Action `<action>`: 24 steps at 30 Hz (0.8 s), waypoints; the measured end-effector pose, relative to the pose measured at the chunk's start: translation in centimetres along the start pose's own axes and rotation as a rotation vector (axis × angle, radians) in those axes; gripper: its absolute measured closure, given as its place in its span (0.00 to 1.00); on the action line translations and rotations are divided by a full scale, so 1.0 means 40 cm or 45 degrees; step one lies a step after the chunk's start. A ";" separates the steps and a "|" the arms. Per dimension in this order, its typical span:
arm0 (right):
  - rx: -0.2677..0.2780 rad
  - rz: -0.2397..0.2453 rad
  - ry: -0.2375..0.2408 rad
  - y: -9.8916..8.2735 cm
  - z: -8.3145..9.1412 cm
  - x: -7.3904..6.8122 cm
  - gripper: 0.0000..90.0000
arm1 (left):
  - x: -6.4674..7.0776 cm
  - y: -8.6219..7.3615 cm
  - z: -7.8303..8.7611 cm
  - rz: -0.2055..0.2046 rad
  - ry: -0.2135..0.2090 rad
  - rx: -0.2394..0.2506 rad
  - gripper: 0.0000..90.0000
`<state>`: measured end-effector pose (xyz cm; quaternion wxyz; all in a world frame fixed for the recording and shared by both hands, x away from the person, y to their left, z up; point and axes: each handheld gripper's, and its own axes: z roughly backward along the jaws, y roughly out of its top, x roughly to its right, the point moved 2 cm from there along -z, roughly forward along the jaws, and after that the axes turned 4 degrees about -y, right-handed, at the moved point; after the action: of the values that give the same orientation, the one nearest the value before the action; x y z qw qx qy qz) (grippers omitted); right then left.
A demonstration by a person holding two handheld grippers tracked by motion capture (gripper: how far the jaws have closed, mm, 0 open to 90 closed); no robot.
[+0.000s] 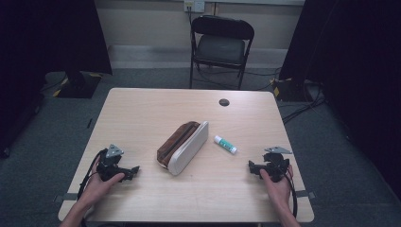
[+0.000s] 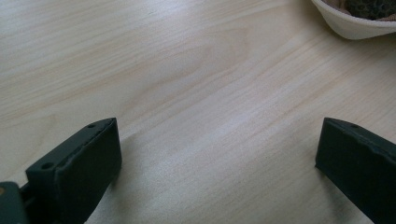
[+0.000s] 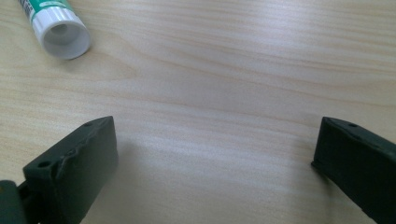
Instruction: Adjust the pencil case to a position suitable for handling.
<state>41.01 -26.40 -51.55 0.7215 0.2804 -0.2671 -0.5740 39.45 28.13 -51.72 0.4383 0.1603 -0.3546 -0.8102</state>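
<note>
Pale wood grain covers the table, which stands on grey carpet with dark curtains at the upper left and upper right of the high view.

At the lower left of that view the left gripper rests low over the tabletop in the person's left hand, jaws pointing toward the middle of the frame. In the left gripper view its two black jaws stand wide apart with nothing but bare wood between them.

At the lower right of the high view the right gripper sits in the right hand, jaws also turned inward. In the right gripper view its jaws are spread wide and empty over the wood.

Between the two grippers, at the centre of the high view, lies a brown pencil case with a white case touching its right side, both slanted from lower left to upper right. A rounded white edge of it shows at the upper right of the left gripper view.

Just right of the cases lies a glue stick, white with a green band, apart from them; its white end shows at the upper left of the right gripper view.

Near the table's far edge is a small dark round spot. Beyond the table stands a black folding chair.
</note>
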 end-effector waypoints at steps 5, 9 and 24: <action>-0.001 -0.008 -0.008 0.000 0.000 -0.002 0.00 | 0.000 0.000 0.000 0.000 0.000 0.000 0.00; -0.006 -0.016 -0.009 0.000 0.002 -0.004 0.00 | 0.000 0.000 0.000 0.000 0.000 0.000 0.00; 0.133 0.063 0.027 0.013 0.085 -0.059 0.23 | 0.000 -0.002 0.002 0.004 0.003 0.000 0.00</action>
<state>38.50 -24.33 -48.94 0.7226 0.3171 -0.2958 -0.5383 39.36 28.18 -51.72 0.4399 0.1609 -0.3543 -0.8093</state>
